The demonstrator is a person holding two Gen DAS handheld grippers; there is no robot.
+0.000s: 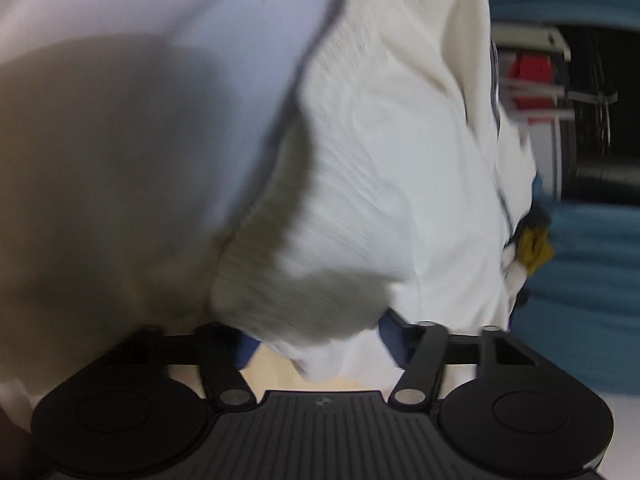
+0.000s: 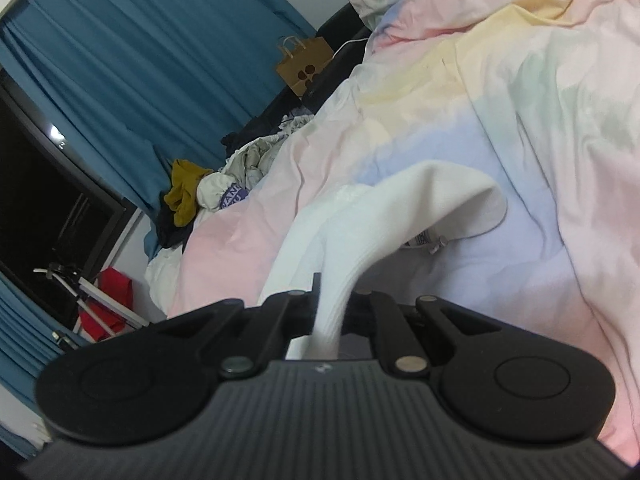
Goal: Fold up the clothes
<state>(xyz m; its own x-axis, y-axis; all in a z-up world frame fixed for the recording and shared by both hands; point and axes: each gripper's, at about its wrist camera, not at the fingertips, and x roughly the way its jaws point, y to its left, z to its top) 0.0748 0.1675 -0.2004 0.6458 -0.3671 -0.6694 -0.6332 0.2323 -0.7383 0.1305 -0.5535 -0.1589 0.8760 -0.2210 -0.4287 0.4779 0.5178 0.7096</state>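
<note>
A white ribbed garment (image 1: 384, 184) fills the left wrist view, blurred, hanging close in front of the camera. My left gripper (image 1: 320, 336) is shut on the garment's lower edge; its fingertips are hidden by the cloth. In the right wrist view the same white garment (image 2: 400, 216) stretches from my right gripper (image 2: 328, 320) out over the pastel bedsheet (image 2: 500, 112). The right gripper is shut on a bunched strip of the white cloth, lifted a little above the bed.
A heap of other clothes (image 2: 224, 184), one mustard yellow, lies at the bed's far edge by blue curtains (image 2: 140, 60). A brown paper bag (image 2: 302, 62) stands behind. A white drying rack with red cloth (image 2: 104, 304) stands by the dark window (image 2: 48, 216).
</note>
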